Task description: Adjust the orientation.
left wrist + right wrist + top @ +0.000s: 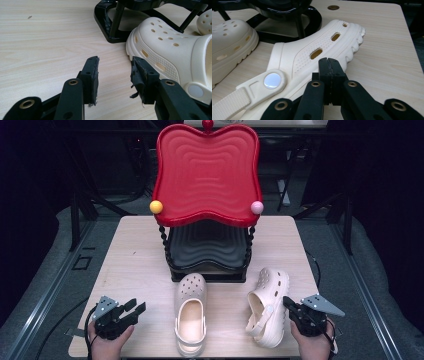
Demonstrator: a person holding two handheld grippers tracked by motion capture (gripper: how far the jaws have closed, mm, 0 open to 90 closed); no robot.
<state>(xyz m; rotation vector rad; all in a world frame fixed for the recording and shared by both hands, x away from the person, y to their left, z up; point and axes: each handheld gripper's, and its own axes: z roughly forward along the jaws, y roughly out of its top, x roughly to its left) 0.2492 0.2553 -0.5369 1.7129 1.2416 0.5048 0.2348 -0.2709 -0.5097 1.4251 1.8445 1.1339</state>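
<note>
While both grippers rest low, two cream clogs lie before the rack [207,265].
Left gripper [134,311] gapes empty at seven o'clock; right gripper [329,62] is clamped closed, seemingly touching the tipped right clog [322,47], its strap rivet clear up close; left clog [191,317] sits upright.

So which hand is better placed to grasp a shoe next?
Probably left: the left gripper is open beside the left shoe. The right gripper is shut against the right shoe.
</note>
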